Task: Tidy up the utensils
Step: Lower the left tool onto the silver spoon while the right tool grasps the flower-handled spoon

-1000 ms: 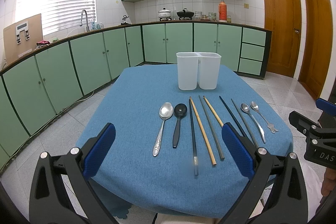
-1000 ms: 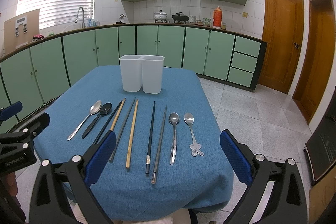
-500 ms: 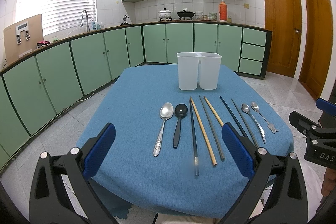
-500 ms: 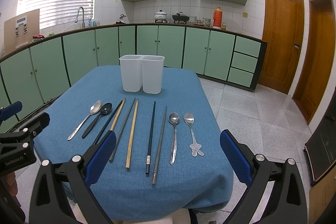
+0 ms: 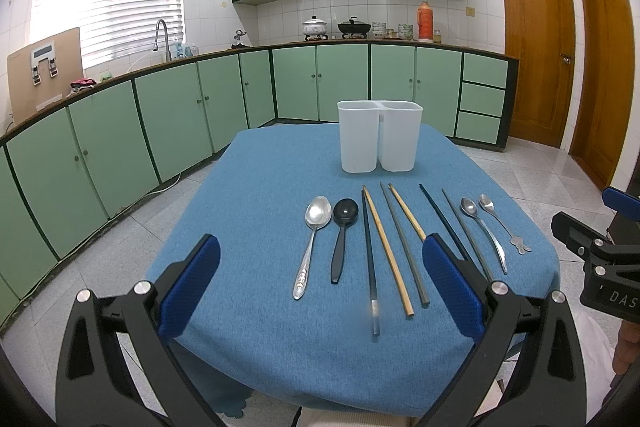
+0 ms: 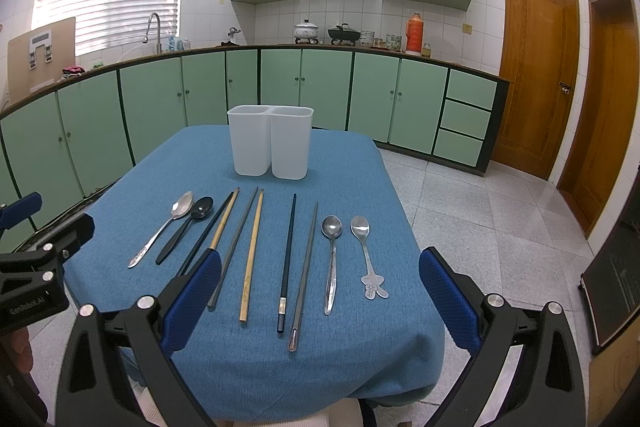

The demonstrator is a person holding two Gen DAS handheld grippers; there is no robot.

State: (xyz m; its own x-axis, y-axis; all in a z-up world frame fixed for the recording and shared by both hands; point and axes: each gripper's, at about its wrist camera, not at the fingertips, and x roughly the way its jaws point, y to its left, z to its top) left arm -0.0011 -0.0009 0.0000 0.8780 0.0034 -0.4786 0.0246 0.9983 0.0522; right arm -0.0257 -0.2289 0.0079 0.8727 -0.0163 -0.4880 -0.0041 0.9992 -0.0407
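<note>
A white two-compartment utensil holder (image 5: 379, 135) (image 6: 270, 142) stands upright and empty-looking at the far middle of the blue table (image 5: 256, 211) (image 6: 360, 171). In front of it lie a row of utensils: a silver spoon (image 5: 313, 243) (image 6: 163, 229), a black spoon (image 5: 342, 237) (image 6: 186, 228), several chopsticks (image 5: 386, 249) (image 6: 251, 253), and two small silver spoons (image 5: 482, 229) (image 6: 333, 259). My left gripper (image 5: 320, 287) is open and empty above the near table edge. My right gripper (image 6: 320, 291) is open and empty, also at the near edge.
Green kitchen cabinets (image 5: 160, 115) (image 6: 360, 91) run along the left and back walls, with a sink tap (image 5: 160, 39) and pots on the counter. Wooden doors (image 6: 536, 75) stand at the right. Tiled floor surrounds the table.
</note>
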